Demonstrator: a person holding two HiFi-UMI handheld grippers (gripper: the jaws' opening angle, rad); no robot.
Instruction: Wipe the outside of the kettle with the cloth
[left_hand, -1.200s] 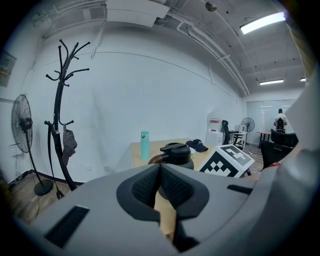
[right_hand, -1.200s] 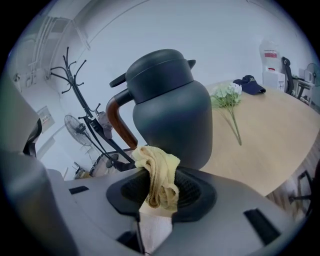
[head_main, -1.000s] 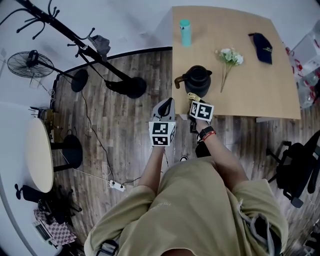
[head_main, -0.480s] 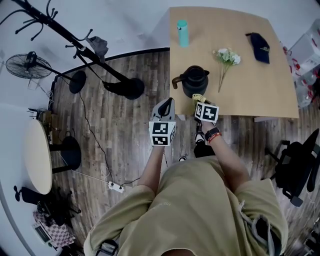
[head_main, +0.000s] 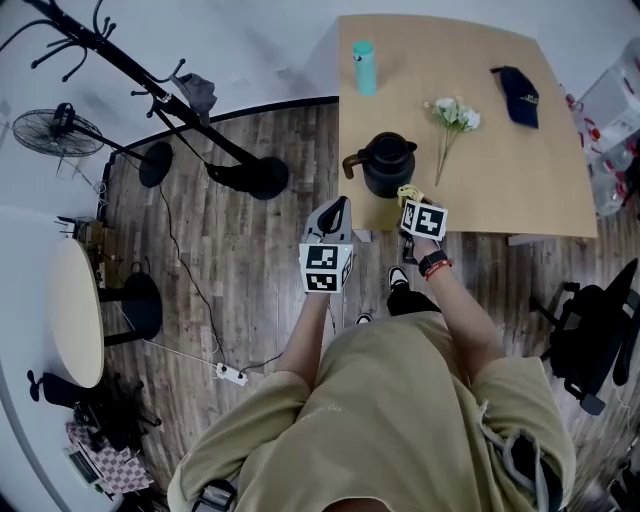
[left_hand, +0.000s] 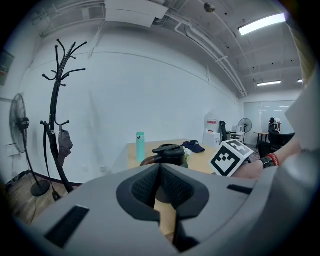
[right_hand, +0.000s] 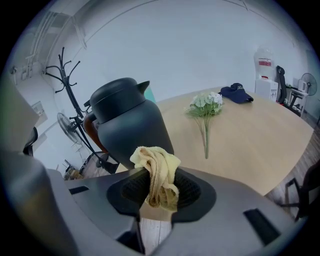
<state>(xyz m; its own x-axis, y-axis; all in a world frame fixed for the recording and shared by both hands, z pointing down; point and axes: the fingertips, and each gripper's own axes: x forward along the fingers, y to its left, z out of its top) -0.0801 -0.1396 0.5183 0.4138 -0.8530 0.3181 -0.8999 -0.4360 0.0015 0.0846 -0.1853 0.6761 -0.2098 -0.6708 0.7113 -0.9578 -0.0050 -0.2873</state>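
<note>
A dark kettle with a brown handle stands near the front edge of the wooden table. In the right gripper view the kettle fills the left middle, just beyond the jaws. My right gripper is shut on a yellow cloth, which bunches out between the jaws close to the kettle's lower side. My left gripper hangs over the floor left of the table, shut with nothing in it. The kettle shows behind its jaws.
On the table lie a teal bottle, a flower bunch and a dark cap. A coat stand and a fan are on the wooden floor at left. A black chair stands at right.
My right gripper with the cloth has moved right and forward, from the table's front edge to beside the kettle. The left gripper has barely moved.
</note>
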